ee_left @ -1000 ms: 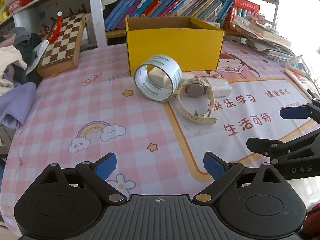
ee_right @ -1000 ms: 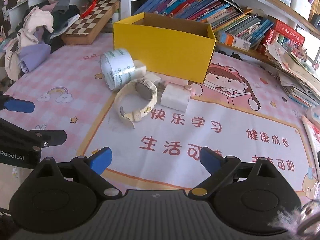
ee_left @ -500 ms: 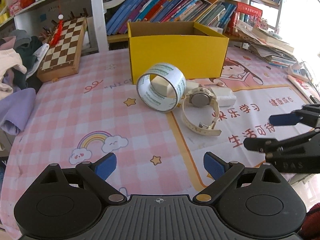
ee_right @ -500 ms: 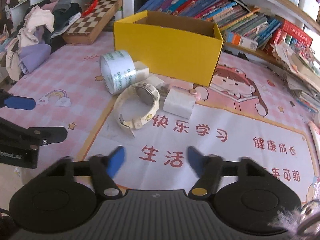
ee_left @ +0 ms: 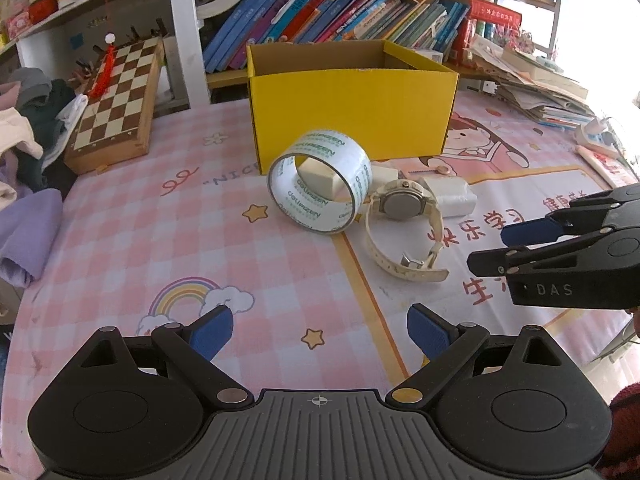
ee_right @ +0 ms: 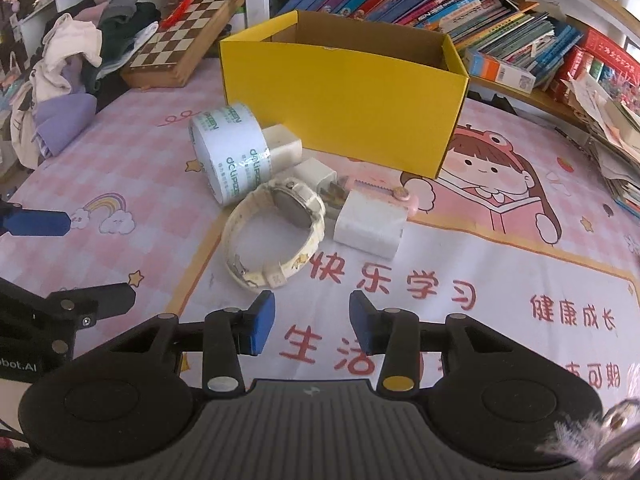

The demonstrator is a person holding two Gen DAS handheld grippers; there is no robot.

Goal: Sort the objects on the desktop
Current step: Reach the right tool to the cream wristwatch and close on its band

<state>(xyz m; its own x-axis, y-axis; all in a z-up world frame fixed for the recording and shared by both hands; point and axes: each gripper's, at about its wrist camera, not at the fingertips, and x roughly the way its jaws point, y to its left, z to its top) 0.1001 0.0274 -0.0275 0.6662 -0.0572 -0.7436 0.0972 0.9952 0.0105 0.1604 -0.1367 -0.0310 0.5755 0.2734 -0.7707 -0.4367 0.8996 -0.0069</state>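
An open yellow cardboard box point(ee_left: 352, 116) point(ee_right: 344, 92) stands at the back of the pink table mat. In front of it a clear tape roll point(ee_left: 320, 188) point(ee_right: 232, 156) stands on edge. A cream wristwatch point(ee_left: 400, 204) point(ee_right: 280, 236) lies beside it, next to a white charger block point(ee_right: 370, 224) and two smaller white adapters point(ee_right: 282, 150). My right gripper point(ee_right: 311, 322) point(ee_left: 504, 246) hovers just short of the watch strap; its jaws are closing and nothing is between them. My left gripper point(ee_left: 320, 334) point(ee_right: 76, 260) stands wide open over the mat, empty.
A wooden chessboard case point(ee_left: 116, 100) leans at the back left beside a pile of clothes point(ee_left: 24, 140). Shelves of books point(ee_left: 340, 20) run behind the box. Stacked papers and books point(ee_left: 532, 88) crowd the right edge. A small pink item point(ee_right: 404, 196) lies behind the charger.
My right gripper's jaws have narrowed from wide apart to a small gap, and it has moved forward toward the watch. The left gripper has stayed put and open.
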